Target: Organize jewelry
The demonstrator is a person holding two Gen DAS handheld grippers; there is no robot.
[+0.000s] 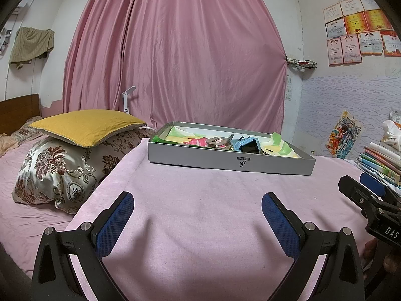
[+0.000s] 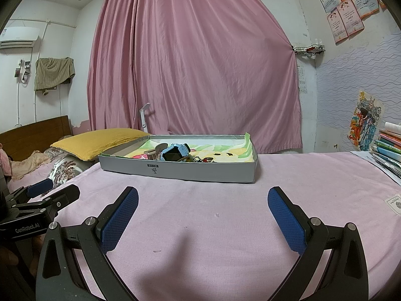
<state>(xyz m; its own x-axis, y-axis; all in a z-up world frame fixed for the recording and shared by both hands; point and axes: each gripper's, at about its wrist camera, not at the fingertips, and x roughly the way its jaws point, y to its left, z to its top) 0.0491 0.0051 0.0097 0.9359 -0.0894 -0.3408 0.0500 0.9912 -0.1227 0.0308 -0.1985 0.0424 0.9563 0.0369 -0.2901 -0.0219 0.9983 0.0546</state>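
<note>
A shallow grey box [image 1: 230,161] sits on a pink bedspread [image 1: 200,225], lined with a colourful printed cloth [image 2: 225,154]. Inside the box lie a blue smartwatch [image 2: 175,152], a tan hair claw clip [image 1: 220,141] just beside it, and a small dark trinket [image 2: 205,160] that is too small to identify. The left gripper [image 1: 198,213] hovers above the bedspread, well short of the box, its blue-padded jaws spread wide and holding nothing. The right gripper [image 2: 203,210] hangs beside it in the same way, jaws spread and empty, also pointed at the box. A yellow pillow [image 1: 85,125] rests on a floral pillow [image 1: 62,170] to the left of the box. A pink curtain [image 2: 195,62] hangs behind, and a stack of books [image 2: 388,148] lies at the right edge.
</note>
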